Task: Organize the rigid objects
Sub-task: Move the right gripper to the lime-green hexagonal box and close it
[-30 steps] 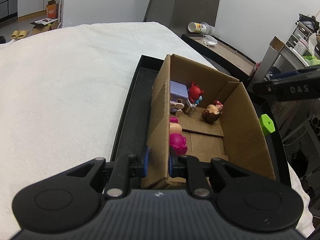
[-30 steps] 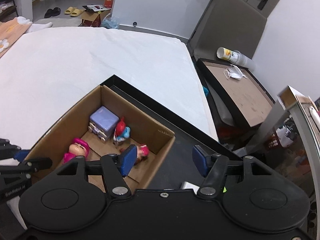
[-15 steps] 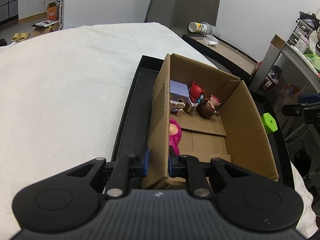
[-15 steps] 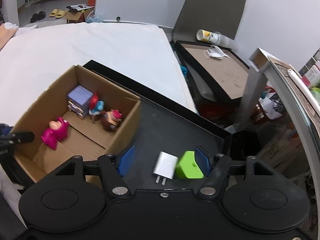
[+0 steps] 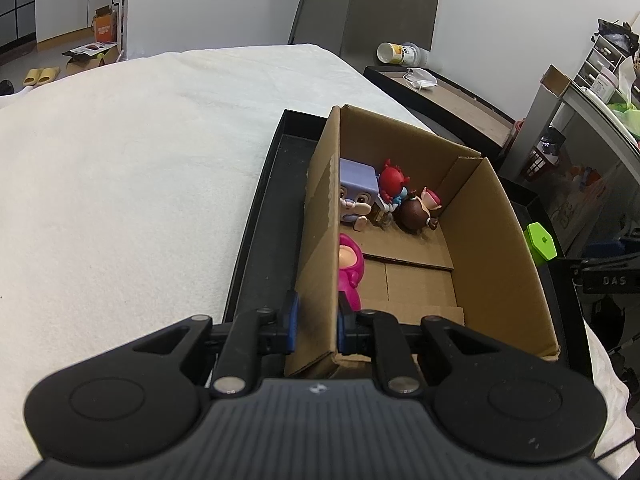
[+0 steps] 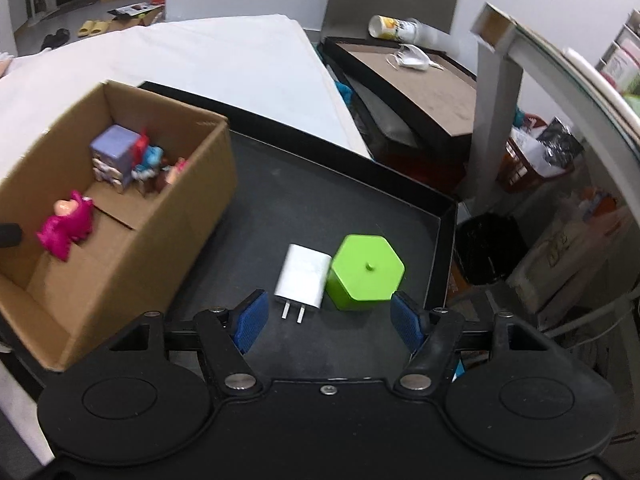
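Note:
My left gripper (image 5: pixel 316 320) is shut on the near left wall of the open cardboard box (image 5: pixel 500 240). Inside the box lie a magenta figure (image 5: pixel 350 268), a purple cube figure (image 5: pixel 358 188), a red and blue figure (image 5: pixel 392 184) and a brown figure (image 5: pixel 418 210). The box (image 6: pixel 160 248) stands on a black tray (image 6: pixel 320 200). My right gripper (image 6: pixel 329 318) hangs open just above the tray, nothing held. A white charger plug (image 6: pixel 304 276) and a green hexagonal block (image 6: pixel 366 272) lie side by side just ahead of its fingertips.
The tray (image 5: pixel 272 200) rests on a white cloth-covered surface (image 5: pixel 120 180). The tray's raised right rim (image 6: pixel 440 248) is close beside the green block. Beyond it stand a black bin (image 6: pixel 488 248), a second tray with a cup (image 6: pixel 392 26), and shelves.
My right gripper swung right and down, from over the box to the charger and green block, with its jaws a little wider. The brown figure settled in the box. The left gripper stayed put.

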### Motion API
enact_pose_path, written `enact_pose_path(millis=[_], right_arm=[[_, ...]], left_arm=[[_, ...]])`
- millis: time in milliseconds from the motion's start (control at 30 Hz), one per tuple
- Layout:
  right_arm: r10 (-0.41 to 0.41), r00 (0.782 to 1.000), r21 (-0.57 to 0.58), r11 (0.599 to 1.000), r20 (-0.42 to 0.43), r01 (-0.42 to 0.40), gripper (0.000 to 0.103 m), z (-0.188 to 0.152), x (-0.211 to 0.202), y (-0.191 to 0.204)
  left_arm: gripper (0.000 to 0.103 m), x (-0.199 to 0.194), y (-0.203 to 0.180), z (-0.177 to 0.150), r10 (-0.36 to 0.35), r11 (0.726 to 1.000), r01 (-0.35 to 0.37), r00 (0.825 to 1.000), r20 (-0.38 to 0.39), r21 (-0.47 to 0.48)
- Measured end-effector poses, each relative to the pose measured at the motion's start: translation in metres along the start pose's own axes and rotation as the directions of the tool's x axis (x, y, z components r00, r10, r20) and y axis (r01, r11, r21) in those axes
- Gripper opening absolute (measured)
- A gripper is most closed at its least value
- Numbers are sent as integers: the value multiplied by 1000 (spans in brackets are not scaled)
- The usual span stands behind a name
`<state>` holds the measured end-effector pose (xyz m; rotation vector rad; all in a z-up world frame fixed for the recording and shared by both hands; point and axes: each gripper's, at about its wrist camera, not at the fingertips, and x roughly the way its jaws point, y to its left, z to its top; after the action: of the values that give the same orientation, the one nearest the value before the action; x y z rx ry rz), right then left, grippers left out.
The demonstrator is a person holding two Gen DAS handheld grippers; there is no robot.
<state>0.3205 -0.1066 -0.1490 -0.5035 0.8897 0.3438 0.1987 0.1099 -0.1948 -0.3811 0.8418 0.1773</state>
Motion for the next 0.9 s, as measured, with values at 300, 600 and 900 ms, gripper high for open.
enact_pose_path(millis=[300, 600, 900], right_arm=[[3, 999, 110, 994, 43, -7, 71, 0, 18, -23], [-40, 997, 161, 986, 67, 29, 75, 4, 34, -32], [-65, 995, 202, 978, 80, 48, 75, 6, 45, -34]], left_arm=[[17, 0, 1, 1, 3, 1000, -3, 1000, -2, -9], [17, 0, -1, 0, 7, 1000, -7, 1000, -2, -6], [17, 0, -1, 0, 9, 1000, -9, 1000, -1, -5]])
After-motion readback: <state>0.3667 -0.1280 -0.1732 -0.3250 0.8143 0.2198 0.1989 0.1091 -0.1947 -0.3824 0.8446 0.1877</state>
